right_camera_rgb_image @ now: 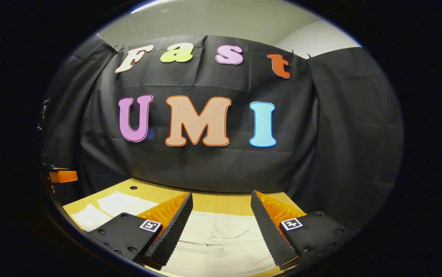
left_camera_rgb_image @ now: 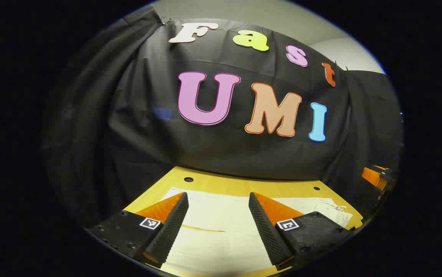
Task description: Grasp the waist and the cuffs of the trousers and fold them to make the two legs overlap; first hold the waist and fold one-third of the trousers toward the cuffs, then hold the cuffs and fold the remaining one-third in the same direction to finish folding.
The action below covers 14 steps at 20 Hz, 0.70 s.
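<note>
1. Lying flat across the table (left_camera_rgb_image: 240, 185), reaching toward its far edge: the pale trousers (left_camera_rgb_image: 221, 219)
2. Hovering above the cloth, jaws apart and gripping nothing: left gripper (left_camera_rgb_image: 218, 200) and right gripper (right_camera_rgb_image: 221, 199)
3. Judging the first grasp pending; lowering both onto waist and cuff edges squarely, pinching every layer
4. Showing a drawstring (left_camera_rgb_image: 334, 207) near the right edge in the left gripper view; showing an unidentifiable orange piece (right_camera_rgb_image: 62, 176) past the left edge in the right gripper view
</note>
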### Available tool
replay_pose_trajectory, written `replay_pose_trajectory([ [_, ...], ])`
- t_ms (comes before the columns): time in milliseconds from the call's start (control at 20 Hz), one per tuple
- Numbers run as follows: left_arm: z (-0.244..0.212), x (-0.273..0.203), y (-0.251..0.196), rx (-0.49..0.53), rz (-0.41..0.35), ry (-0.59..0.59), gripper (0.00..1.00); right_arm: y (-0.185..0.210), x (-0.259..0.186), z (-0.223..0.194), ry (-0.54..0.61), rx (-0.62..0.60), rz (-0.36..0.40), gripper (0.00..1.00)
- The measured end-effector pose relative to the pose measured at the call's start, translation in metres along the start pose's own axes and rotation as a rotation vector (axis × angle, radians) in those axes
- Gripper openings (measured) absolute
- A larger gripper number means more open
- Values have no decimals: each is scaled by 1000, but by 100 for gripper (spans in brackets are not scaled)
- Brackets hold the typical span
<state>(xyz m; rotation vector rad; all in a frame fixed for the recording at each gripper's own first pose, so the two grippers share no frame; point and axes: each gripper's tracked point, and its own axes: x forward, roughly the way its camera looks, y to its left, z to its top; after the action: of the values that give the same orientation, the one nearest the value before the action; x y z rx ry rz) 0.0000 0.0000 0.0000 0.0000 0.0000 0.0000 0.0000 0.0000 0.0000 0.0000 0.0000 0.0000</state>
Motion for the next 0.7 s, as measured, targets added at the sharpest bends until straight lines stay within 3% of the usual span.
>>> replay_pose_trajectory([
  [250,-2,-5,8,23,-1,-3,93,5,-3,-2,12,34,9,97],
  [700,-29,-16,15,3,-96,75,94,4,-12,-8,25,8,-35,97],
])
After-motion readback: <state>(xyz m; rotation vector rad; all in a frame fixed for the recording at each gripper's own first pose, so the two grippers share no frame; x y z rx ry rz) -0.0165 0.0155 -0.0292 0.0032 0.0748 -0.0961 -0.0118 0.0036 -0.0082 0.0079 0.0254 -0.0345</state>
